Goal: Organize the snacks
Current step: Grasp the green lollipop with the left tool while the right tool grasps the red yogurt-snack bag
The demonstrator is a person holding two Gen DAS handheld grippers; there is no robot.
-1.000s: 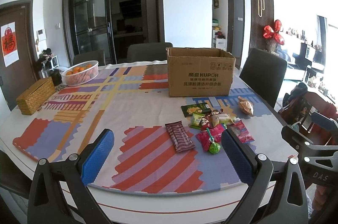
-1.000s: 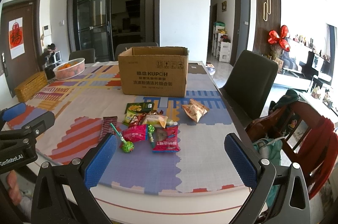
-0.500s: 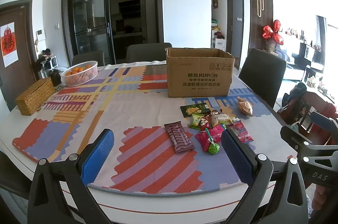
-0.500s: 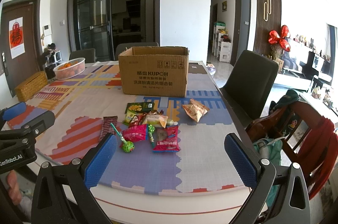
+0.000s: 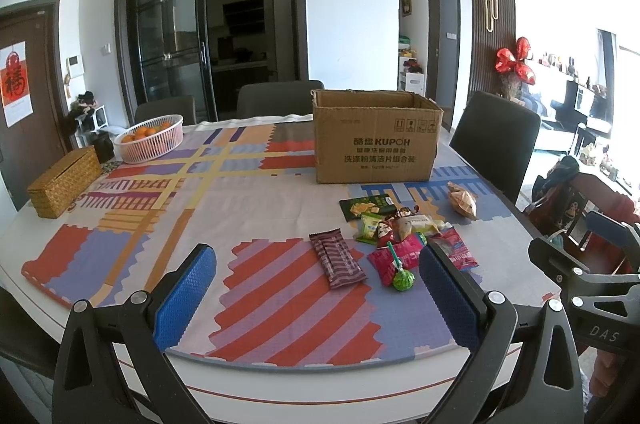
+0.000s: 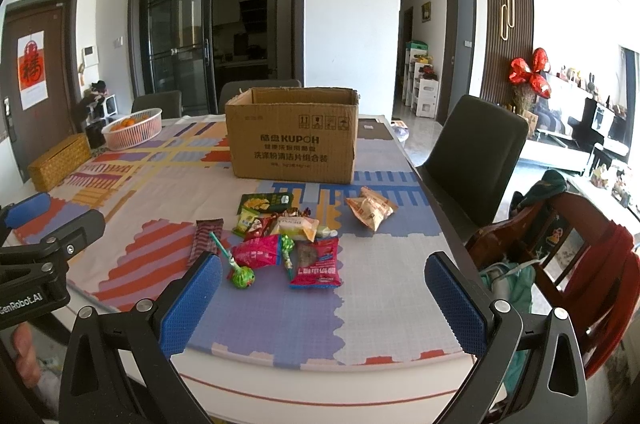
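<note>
From the left wrist view the left claw (image 5: pixel 316 288) hangs over the near rim of the desk (image 5: pixel 280 380), its blue pads spread wide apart and holding nothing; the snack pile (image 5: pixel 404 232) lies at about 1 o'clock from it, with the brown striped bar (image 5: pixel 338 260) nearest, its long axis running roughly 11 to 5 o'clock, apart from the pile on its left side. The green lollipop (image 5: pixel 402 278) sits just inside the right pad, stick pointing to 11 o'clock, and a lone orange packet (image 5: pixel 462 199) rests well apart at 2 o'clock. The open cardboard box (image 5: pixel 376 139) stands beyond the pile at 12 to 1 o'clock, with bare patterned cloth between. The right claw (image 5: pixel 588 264) shows at the 3 o'clock edge. From the right wrist view the right claw (image 6: pixel 322 298) is likewise spread wide and empty, and the pile (image 6: pixel 288 236) lies almost straight ahead at 12 o'clock, the red packet (image 6: pixel 318 262) and lollipop (image 6: pixel 242 276) closest, the box (image 6: pixel 292 137) directly behind. I judge the right claw the nearer and better lined up for the pile, the left for the bar. Open cloth surrounds the snacks; the desk's right edge and a dark chair (image 6: pixel 476 151) bound the 2 o'clock side
</note>
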